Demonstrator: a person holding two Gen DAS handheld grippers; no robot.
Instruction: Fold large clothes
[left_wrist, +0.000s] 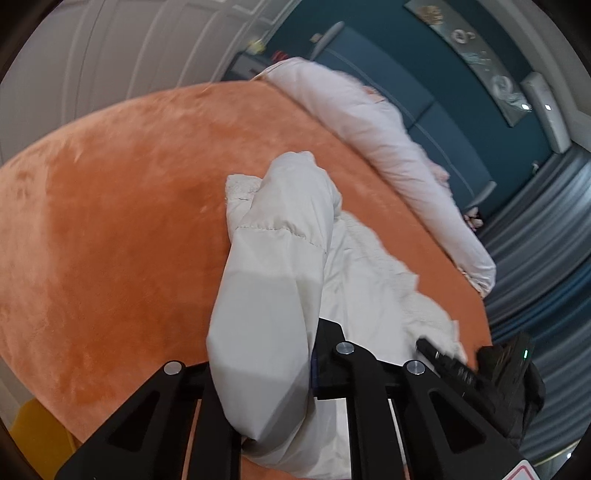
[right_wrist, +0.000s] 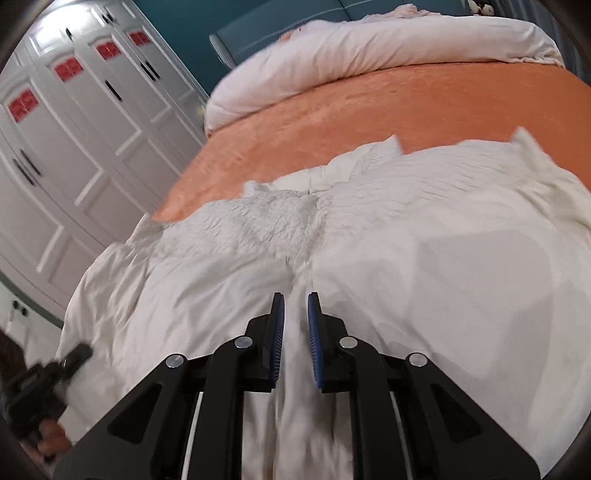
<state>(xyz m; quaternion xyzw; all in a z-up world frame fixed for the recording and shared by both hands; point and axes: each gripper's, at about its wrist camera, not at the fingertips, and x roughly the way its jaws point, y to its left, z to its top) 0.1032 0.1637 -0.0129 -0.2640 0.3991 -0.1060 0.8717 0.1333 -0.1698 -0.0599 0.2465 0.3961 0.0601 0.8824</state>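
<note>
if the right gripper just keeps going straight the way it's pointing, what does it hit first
Most likely the white padded garment itself. The right gripper points down along a fold of it that runs between its blue pads. Depth is hard to judge here.

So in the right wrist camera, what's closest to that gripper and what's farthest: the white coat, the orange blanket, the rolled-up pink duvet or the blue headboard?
From the right gripper:
1. White coat, right under and between the fingers.
2. Orange blanket, spread just beyond the coat.
3. Pink duvet, rolled along the blanket's far edge.
4. Blue headboard, behind the duvet, against the wall.
</note>
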